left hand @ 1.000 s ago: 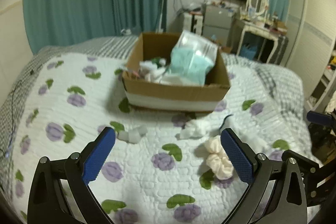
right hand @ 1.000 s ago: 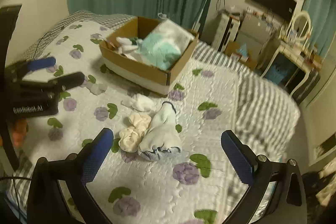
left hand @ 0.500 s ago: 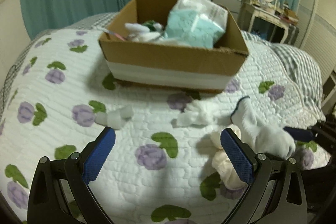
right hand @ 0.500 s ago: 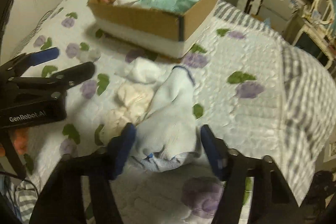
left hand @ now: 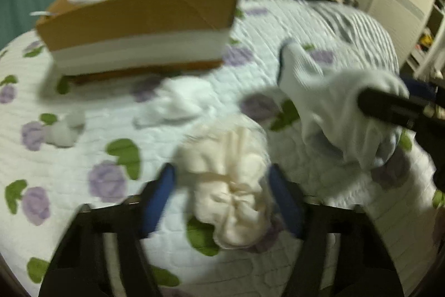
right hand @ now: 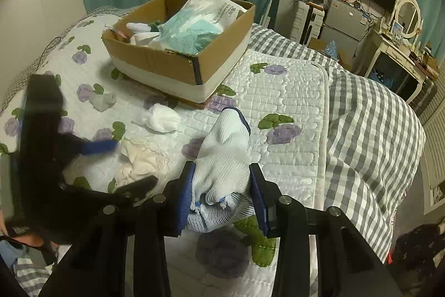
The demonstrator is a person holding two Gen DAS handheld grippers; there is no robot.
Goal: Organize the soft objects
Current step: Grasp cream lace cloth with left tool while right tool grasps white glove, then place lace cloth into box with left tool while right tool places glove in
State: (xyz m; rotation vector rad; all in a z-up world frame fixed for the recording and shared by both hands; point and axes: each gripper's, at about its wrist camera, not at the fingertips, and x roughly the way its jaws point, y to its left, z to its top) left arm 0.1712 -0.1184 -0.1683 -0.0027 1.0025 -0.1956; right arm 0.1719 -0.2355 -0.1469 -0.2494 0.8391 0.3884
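A: Where is the white knitted sock with the dark blue cuff [right hand: 225, 157]?

B: Between the blue pads of the right gripper [right hand: 221, 202]. Both pads press against its bunched lower part, so that gripper is clenched on it. The cuff end points away from the gripper, toward the open brown cardboard box with a white band around its base [right hand: 178, 66]. In the left wrist view the same sock [left hand: 328, 102] sits to the right, with a black finger [left hand: 389, 106] of the right gripper laid across it.

A: And the left gripper [left hand: 222, 199]?

B: It straddles the cream-coloured crumpled cloth bundle [left hand: 230, 185]. The right pad looks to be touching the cloth, but that view is blurred and there seems to be a sliver of gap on the left side, so I cannot tell whether it has closed on the bundle. From the right wrist view the bundle [right hand: 141, 160] lies just left of the sock on the white quilted bedspread with purple flowers and green leaves [right hand: 283, 102].

A: Anything else loose on the bed?

B: A small white balled sock [right hand: 161, 117] lies near the box, and a greyish-white balled one [right hand: 103, 100] further left. Inside the box is a clear plastic pack of mint-green material [right hand: 194, 27] beside some white soft items [right hand: 139, 31].
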